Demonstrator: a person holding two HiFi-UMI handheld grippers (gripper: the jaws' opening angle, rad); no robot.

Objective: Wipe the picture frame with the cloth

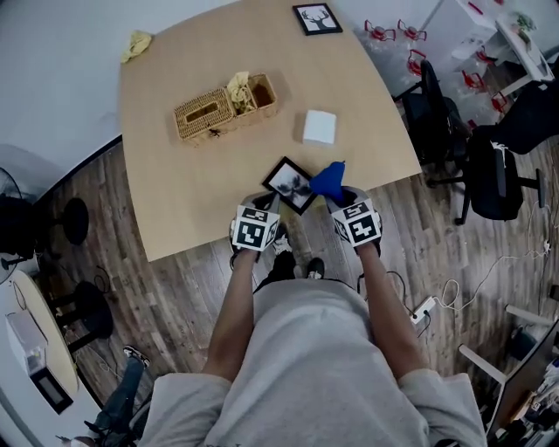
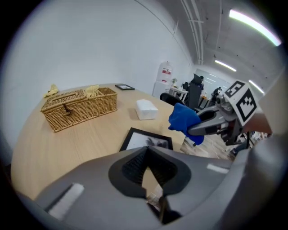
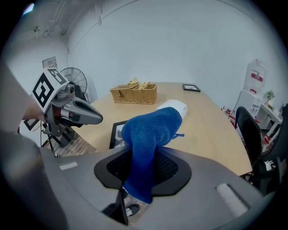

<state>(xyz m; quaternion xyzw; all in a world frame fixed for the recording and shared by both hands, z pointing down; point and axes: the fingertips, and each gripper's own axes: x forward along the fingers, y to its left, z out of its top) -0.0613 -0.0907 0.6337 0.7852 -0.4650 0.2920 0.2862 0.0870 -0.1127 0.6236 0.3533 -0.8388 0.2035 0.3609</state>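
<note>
A black picture frame (image 1: 290,184) with a dark print lies flat near the table's front edge; the left gripper view shows the frame (image 2: 148,139) just ahead of the jaws, and the right gripper view shows its left edge (image 3: 116,133). My right gripper (image 1: 342,197) is shut on a blue cloth (image 1: 328,180), which hangs over its jaws (image 3: 150,132) just right of the frame. My left gripper (image 1: 265,203) sits at the frame's near left corner, its jaws together with nothing between them.
A wicker basket (image 1: 223,109) stands mid-table and a white box (image 1: 320,127) to its right. A second frame (image 1: 317,18) and a yellow rag (image 1: 135,44) lie at the far edge. Office chairs (image 1: 489,166) stand to the right of the table.
</note>
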